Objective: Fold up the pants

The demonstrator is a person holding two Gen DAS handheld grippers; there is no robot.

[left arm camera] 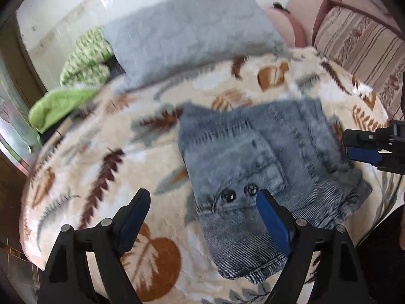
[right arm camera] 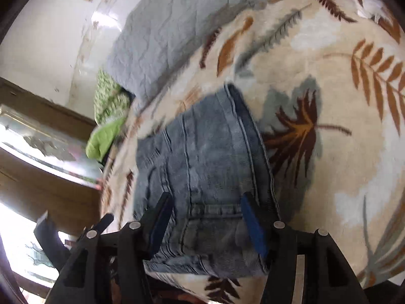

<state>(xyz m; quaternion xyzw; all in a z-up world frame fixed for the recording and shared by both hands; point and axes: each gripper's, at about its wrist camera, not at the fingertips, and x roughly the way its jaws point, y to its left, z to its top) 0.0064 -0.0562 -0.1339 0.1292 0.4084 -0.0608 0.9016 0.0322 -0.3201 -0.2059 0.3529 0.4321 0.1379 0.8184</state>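
While both wrist views are smeared by motion blur, the main facts read clearly. Faded blue denim pants (left arm camera: 255, 167), folded into a compact bundle, lie on a cream fleece blanket with brown and grey leaf print (left arm camera: 101, 152). Two dark round buttons (left arm camera: 239, 193) show on the bundle's near face.

Left gripper (left arm camera: 202, 200): jaws spread wide, nothing between the blue pads; the right-hand finger overlaps the bundle's edge in view, contact not determinable.

Right gripper (right arm camera: 206, 206): jaws parted above the near end of the pants (right arm camera: 202, 167); the denim fills the gap in view, yet no pad is seen pressing on it.

Behind the bundle lies a grey textured pillow (left arm camera: 187, 33), with green patterned bedding (left arm camera: 86, 58) beside it.
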